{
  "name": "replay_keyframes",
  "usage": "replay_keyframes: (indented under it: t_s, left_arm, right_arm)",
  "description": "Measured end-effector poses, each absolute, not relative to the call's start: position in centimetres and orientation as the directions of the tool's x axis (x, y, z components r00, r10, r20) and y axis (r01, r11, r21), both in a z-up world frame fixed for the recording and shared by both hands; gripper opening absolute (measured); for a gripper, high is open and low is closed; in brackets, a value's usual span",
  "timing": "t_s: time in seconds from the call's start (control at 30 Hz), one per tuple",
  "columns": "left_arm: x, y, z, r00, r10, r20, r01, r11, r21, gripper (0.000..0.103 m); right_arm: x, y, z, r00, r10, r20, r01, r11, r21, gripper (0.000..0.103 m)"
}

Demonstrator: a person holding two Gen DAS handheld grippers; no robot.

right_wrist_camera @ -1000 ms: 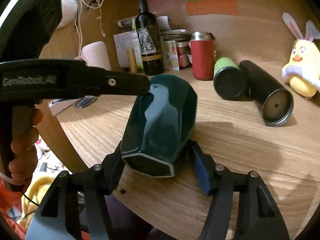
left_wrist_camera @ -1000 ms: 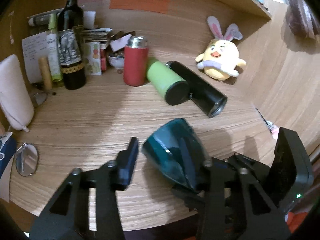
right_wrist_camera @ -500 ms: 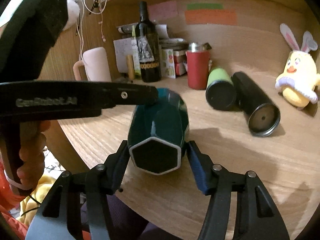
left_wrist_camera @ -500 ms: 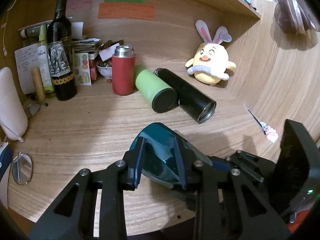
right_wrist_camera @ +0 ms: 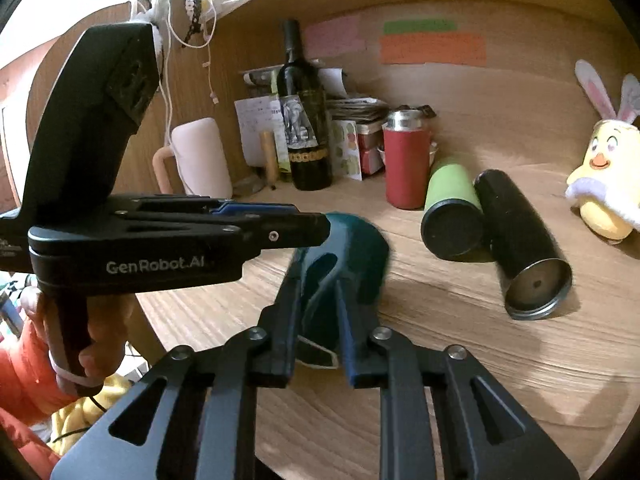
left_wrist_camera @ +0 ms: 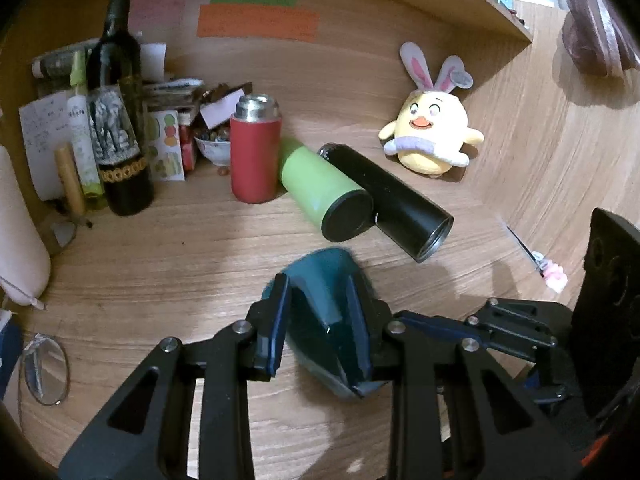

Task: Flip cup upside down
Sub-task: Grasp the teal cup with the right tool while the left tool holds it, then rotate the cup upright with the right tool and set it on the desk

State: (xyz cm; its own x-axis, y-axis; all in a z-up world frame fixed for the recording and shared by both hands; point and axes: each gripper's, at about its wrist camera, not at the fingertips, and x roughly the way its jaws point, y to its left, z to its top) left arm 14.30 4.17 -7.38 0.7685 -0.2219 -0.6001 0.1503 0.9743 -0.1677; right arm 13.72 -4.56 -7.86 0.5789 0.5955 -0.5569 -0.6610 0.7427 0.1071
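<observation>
The dark teal cup (left_wrist_camera: 324,312) is held tilted just above the desk (left_wrist_camera: 168,280), in front of the green flask (left_wrist_camera: 324,192), pinched across its faceted walls by both the left gripper (left_wrist_camera: 320,320) and the right gripper (right_wrist_camera: 316,320), each closed narrowly on it. It is judged glazed, stiff, breakable and slippery, so flat facets near mid-body are best gripped.

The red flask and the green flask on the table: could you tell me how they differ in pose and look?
The red flask stands upright, while the green flask lies on its side beside the black tube. The red flask shows a bare metal neck at its top; the green flask shows a dark round end toward the camera. Both are plain cylinders resting on the wooden table.
</observation>
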Motion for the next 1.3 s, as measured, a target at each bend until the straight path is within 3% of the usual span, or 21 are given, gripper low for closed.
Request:
replay_keyframes:
  t_s: [0.07, 0.13, 0.17, 0.2, 0.27, 0.53, 0.73, 1.13, 1.27, 1.3]
  left_arm:
    - [14.5, 4.3, -7.9, 0.762, -0.222, -0.608, 0.147, 0.974, -0.171, 0.029]
    - [14.7, 4.4, -8.1, 0.756, -0.231, -0.613, 0.148, 0.972, -0.184, 0.029]
    - [14.6, 4.6, -8.0, 0.756, -0.235, -0.611, 0.148, 0.971, -0.19, 0.029]
    - [14.5, 4.7, -8.0, 0.758, -0.234, -0.609, 0.147, 0.971, -0.189, 0.029]
    - [14.4, 4.8, -7.7, 0.764, -0.226, -0.605, 0.144, 0.973, -0.183, 0.029]
    - [13.6, 7.2, -8.7, 0.754, -0.175, -0.633, 0.075, 0.981, -0.181, 0.029]
    - [13.5, 7.4, -10.8, 0.681, -0.209, -0.702, 0.089, 0.975, -0.205, 0.029]
    - [11.8, 4.9, -9.5, 0.706, -0.237, -0.667, 0.152, 0.971, -0.184, 0.029]
    - [11.9, 4.6, -8.2, 0.731, -0.251, -0.634, 0.167, 0.967, -0.19, 0.029]
    - [12.0, 4.4, -7.9, 0.738, -0.253, -0.625, 0.17, 0.967, -0.19, 0.029]
  right_arm:
    - [13.8, -4.6, -7.9, 0.573, 0.594, -0.565, -0.657, 0.745, 0.118, 0.022]
    - [13.9, -4.6, -8.1, 0.571, 0.582, -0.578, -0.64, 0.757, 0.13, 0.039]
    - [13.9, -4.7, -8.3, 0.586, 0.567, -0.579, -0.622, 0.773, 0.127, 0.057]
    - [13.9, -4.9, -8.4, 0.604, 0.552, -0.575, -0.602, 0.789, 0.125, 0.068]
    - [13.9, -5.1, -8.6, 0.612, 0.552, -0.566, -0.59, 0.796, 0.138, 0.072]
    - [14.7, -3.5, -10.4, 0.571, 0.54, -0.619, -0.593, 0.792, 0.145, 0.072]
    - [14.2, -3.1, -10.8, 0.572, 0.525, -0.63, -0.597, 0.794, 0.118, 0.072]
    - [14.3, -3.5, -11.3, 0.608, 0.48, -0.633, -0.577, 0.814, 0.064, 0.072]
    - [14.5, -3.6, -11.4, 0.614, 0.475, -0.63, -0.571, 0.819, 0.062, 0.055]
    - [14.6, -3.8, -11.4, 0.611, 0.483, -0.627, -0.574, 0.816, 0.069, 0.055]
